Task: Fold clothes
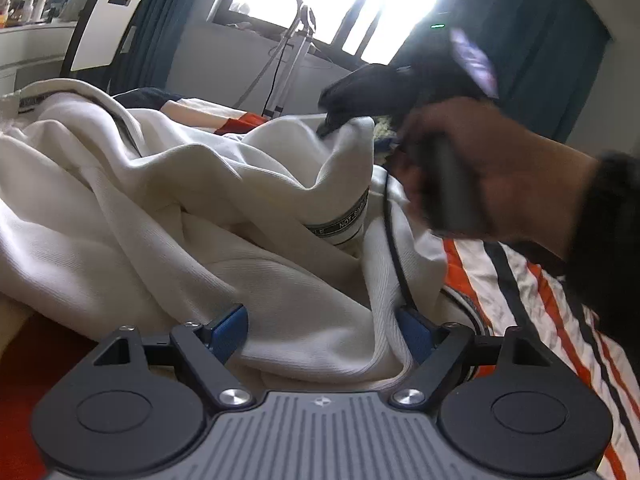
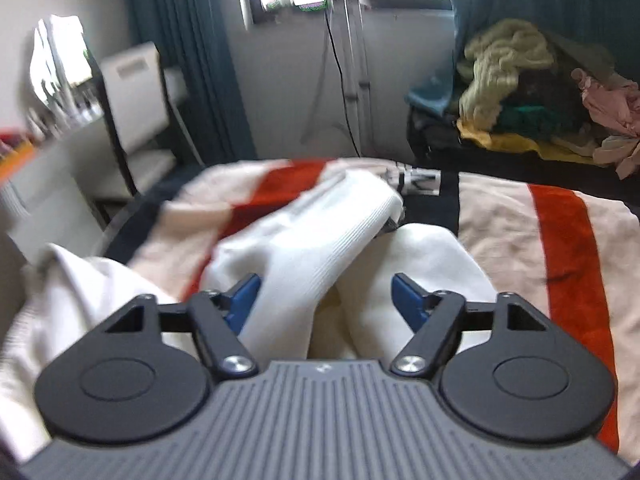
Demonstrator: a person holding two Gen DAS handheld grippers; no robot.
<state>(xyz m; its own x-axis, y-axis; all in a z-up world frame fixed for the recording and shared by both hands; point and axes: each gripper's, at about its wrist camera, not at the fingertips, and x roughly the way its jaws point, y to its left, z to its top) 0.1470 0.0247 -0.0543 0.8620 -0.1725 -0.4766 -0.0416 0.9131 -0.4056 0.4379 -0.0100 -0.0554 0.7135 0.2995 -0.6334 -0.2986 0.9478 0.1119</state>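
A white ribbed sweatshirt (image 1: 160, 200) lies crumpled on a bedcover with orange and dark stripes (image 1: 520, 300). My left gripper (image 1: 324, 332) is open low over the cloth, and a fold with a black drawstring (image 1: 394, 248) runs between its blue fingers. A hand (image 1: 500, 184) holds my right gripper (image 1: 332, 124) farther back, at a raised peak of the fabric above a printed band (image 1: 348, 226). In the right wrist view my right gripper (image 2: 326, 300) stands open, and a ribbed sleeve (image 2: 320, 232) lies across the gap, against the left finger (image 2: 244, 300).
A white chair (image 2: 136, 92) and a desk (image 1: 32, 44) stand at the left. A metal stand with a cable (image 2: 352, 60) is under the window. A pile of clothes (image 2: 540, 96) sits at the back right. Bare bedcover (image 2: 560, 240) shows to the right.
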